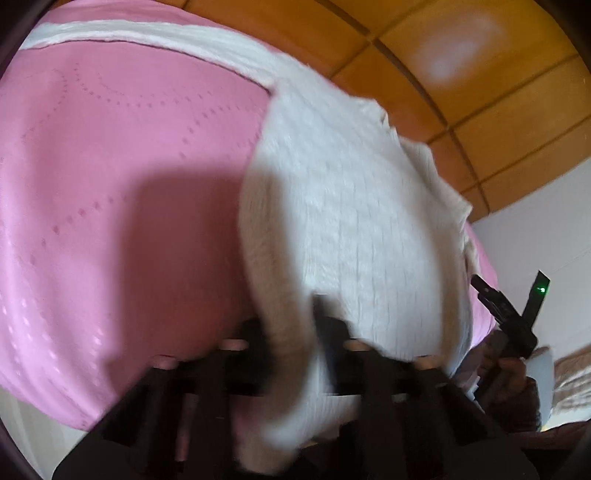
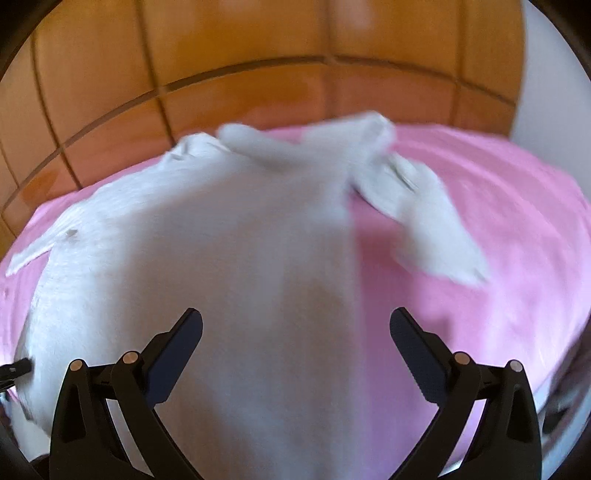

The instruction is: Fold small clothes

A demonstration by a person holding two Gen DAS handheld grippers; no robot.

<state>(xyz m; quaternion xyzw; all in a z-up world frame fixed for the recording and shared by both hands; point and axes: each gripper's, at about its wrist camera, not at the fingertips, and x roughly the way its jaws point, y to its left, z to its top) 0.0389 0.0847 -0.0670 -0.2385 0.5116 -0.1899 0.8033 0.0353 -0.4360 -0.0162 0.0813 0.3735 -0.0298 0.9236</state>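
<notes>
A small white knit top [image 2: 221, 240] lies spread on the pink bedspread [image 2: 498, 240], one sleeve [image 2: 428, 221] flung out to the right. The picture is blurred by motion. My right gripper [image 2: 295, 328] hovers open over the near hem, its fingers wide apart and nothing between them. In the left wrist view the white top [image 1: 351, 203] runs up from my left gripper [image 1: 291, 354], whose dark fingers pinch a fold of its edge. A dark tip of the left gripper [image 2: 18, 365] shows at the top's left edge. The right gripper [image 1: 511, 284] appears at the far right, held by a hand.
Orange wooden panels [image 2: 240, 74] rise behind the bed. A white strip of cloth [image 1: 147, 33] lies along the far edge of the bedspread [image 1: 110, 166]. A pale wall [image 1: 546, 240] stands at the right. The bed edge drops off near the bottom right [image 2: 554, 387].
</notes>
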